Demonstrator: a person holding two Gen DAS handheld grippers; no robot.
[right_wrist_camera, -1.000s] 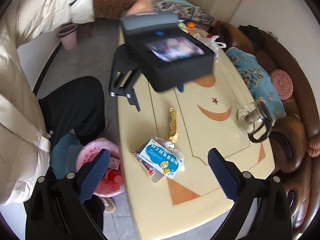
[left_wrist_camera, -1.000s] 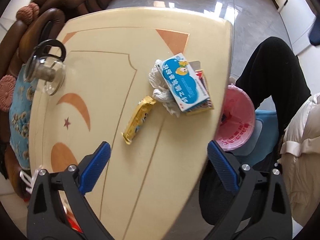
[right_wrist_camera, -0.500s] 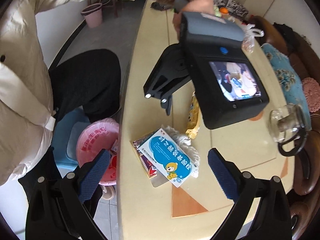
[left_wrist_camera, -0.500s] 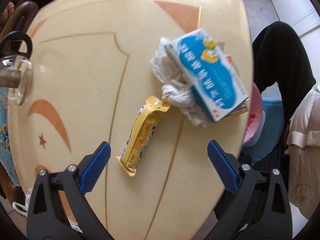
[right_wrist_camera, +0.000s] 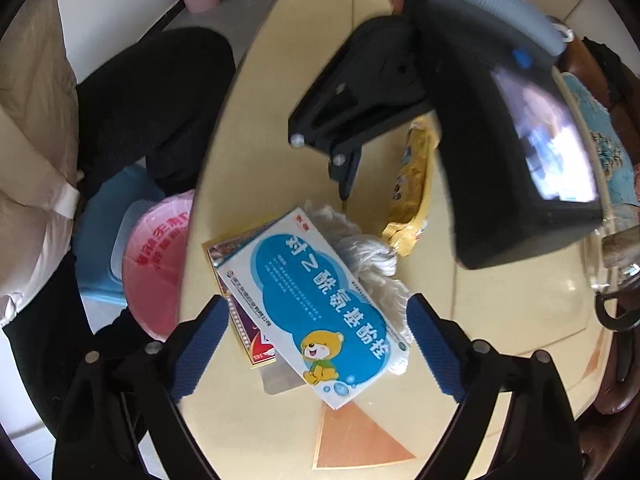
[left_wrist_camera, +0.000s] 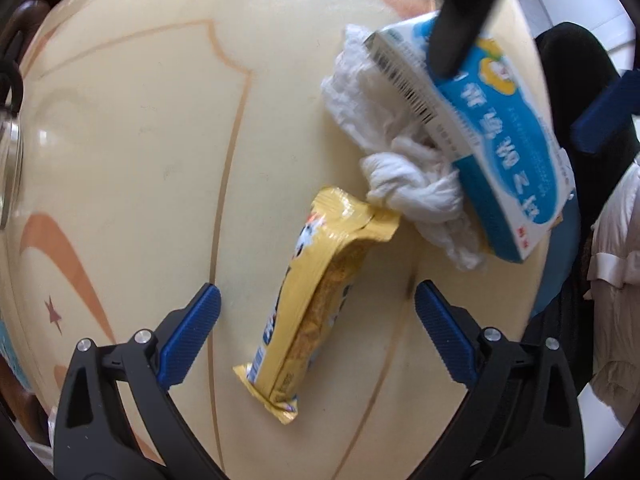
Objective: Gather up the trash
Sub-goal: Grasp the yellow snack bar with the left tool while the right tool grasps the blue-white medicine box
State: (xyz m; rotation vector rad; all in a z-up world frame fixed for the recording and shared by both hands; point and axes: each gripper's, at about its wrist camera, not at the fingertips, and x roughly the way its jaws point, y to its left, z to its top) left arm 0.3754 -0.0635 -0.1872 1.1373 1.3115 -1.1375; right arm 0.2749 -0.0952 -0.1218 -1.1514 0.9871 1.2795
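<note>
A yellow snack wrapper [left_wrist_camera: 316,300] lies on the cream table [left_wrist_camera: 120,160]. My left gripper [left_wrist_camera: 316,308] points straight down over it, open, with the wrapper between its blue pads and no contact. A crumpled white tissue [left_wrist_camera: 400,160] lies beside the wrapper, partly under a blue-and-white medicine box [right_wrist_camera: 320,300]. My right gripper [right_wrist_camera: 318,316] hangs over that box with its jaws closing. The box lies between the pads, which do not press on it. A flat red-and-purple packet [right_wrist_camera: 240,320] pokes out from under the box.
A bin with a pink liner [right_wrist_camera: 152,264] stands on the floor just past the table edge, beside a blue stool [right_wrist_camera: 100,232] and the person's dark trouser leg [right_wrist_camera: 152,100]. A glass teapot [right_wrist_camera: 612,256] sits at the table's far side.
Both grippers have come down close to the table. The left now straddles the yellow wrapper, and the right sits over the medicine box with narrower jaws.
</note>
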